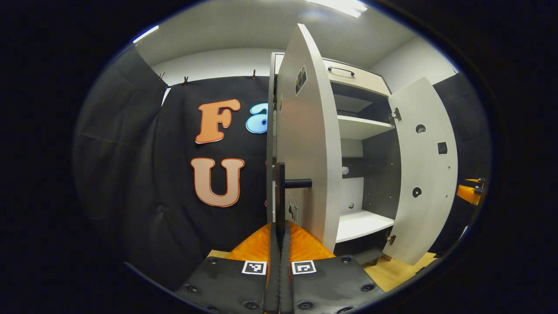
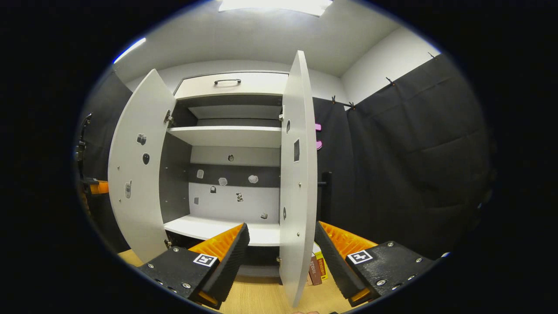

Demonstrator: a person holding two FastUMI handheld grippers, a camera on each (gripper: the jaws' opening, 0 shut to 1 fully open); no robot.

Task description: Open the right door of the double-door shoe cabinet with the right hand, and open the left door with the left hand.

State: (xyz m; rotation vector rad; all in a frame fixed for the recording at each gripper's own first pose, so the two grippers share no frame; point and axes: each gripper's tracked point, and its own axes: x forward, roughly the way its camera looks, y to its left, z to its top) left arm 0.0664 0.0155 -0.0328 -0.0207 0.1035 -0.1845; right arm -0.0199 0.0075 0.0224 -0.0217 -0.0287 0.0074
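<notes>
The shoe cabinet (image 2: 226,135) stands with both doors swung out. In the left gripper view, the left door (image 1: 305,131) is seen nearly edge-on. My left gripper (image 1: 279,231) is shut on its black handle (image 1: 280,192). The right door (image 1: 423,174) hangs open farther off. In the right gripper view, the right door (image 2: 298,174) stands edge-on between the spread fingers of my right gripper (image 2: 281,229), which is open. Its black handle (image 2: 324,183) shows on the door's outer face. The left door (image 2: 135,174) is open on the far side.
A closed drawer (image 2: 226,85) with a dark handle tops the cabinet. Inside are white shelves (image 2: 209,229) and small stickers on the back panel. The floor (image 2: 261,296) is light wood, with small boxes (image 2: 316,266) by the cabinet base. Black cloth walls (image 2: 414,165) close in.
</notes>
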